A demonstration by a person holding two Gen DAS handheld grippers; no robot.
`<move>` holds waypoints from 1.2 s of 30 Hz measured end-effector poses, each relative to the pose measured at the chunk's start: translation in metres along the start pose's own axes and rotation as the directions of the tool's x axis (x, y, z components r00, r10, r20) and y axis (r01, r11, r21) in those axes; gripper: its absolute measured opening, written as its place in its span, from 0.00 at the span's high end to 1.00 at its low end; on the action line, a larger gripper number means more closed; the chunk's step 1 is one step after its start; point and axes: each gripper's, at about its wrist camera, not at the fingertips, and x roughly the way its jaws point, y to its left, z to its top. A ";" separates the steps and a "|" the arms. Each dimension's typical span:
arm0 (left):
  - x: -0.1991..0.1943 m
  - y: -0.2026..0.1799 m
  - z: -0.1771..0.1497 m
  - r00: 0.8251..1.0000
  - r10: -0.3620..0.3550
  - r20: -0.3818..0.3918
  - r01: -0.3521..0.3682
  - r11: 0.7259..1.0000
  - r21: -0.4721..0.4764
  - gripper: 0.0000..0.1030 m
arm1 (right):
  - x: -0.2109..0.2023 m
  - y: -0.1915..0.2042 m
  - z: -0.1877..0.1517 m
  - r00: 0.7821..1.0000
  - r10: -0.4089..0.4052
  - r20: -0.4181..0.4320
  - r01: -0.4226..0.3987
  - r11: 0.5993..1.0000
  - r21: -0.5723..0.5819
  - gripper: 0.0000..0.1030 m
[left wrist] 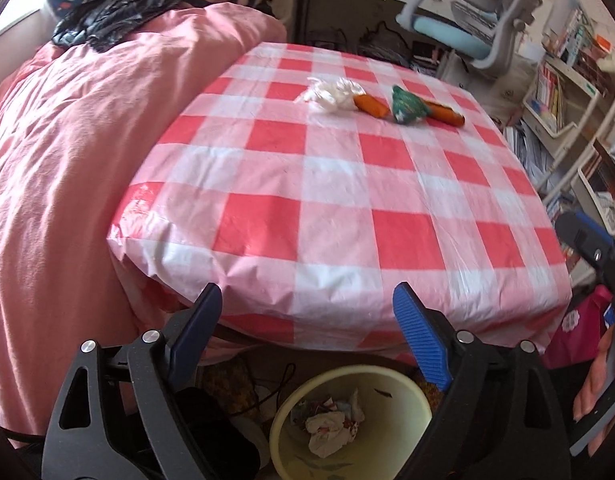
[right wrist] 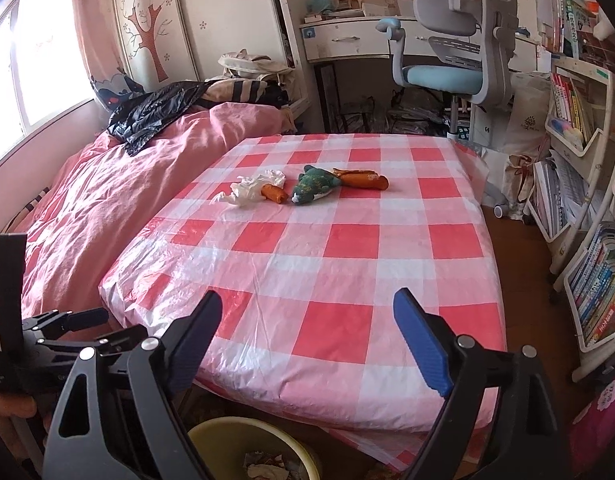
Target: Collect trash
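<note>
On the red-and-white checked cloth point(left wrist: 331, 200) point(right wrist: 347, 256) lie a crumpled white plastic wrapper point(left wrist: 333, 94) point(right wrist: 251, 188), a short orange wrapper point(left wrist: 371, 106) point(right wrist: 274, 193), a crumpled green wrapper point(left wrist: 407, 106) point(right wrist: 315, 184) and a long orange wrapper point(left wrist: 443, 113) point(right wrist: 363, 180), all at the far side. My left gripper point(left wrist: 307, 300) hangs open and empty above a pale yellow bin point(left wrist: 403, 392) point(right wrist: 235, 432) with crumpled paper point(left wrist: 331, 428) inside. My right gripper point(right wrist: 307, 304) stands open over the cloth's near edge, nothing between its fingers.
A pink duvet point(left wrist: 67, 160) point(right wrist: 87, 208) with a black bag point(left wrist: 119, 16) point(right wrist: 155, 112) fills the left. A grey-and-blue desk chair point(left wrist: 479, 12) point(right wrist: 455, 40) and desk stand behind the table. Bookshelves point(left wrist: 567, 92) point(right wrist: 587, 184) line the right. A hand point(left wrist: 599, 380) holds the other gripper.
</note>
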 end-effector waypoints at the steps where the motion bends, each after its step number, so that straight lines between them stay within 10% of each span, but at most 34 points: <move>1: -0.001 0.002 0.001 1.000 0.001 0.006 -0.001 1.000 -0.012 0.18 | 0.001 0.000 0.000 1.000 0.000 -0.002 0.000 1.000 -0.001 0.18; 36: -0.017 0.045 0.020 0.993 0.058 0.099 -0.038 0.980 -0.195 0.15 | -0.025 -0.004 -0.001 0.994 -0.007 0.107 0.016 0.997 -0.077 0.13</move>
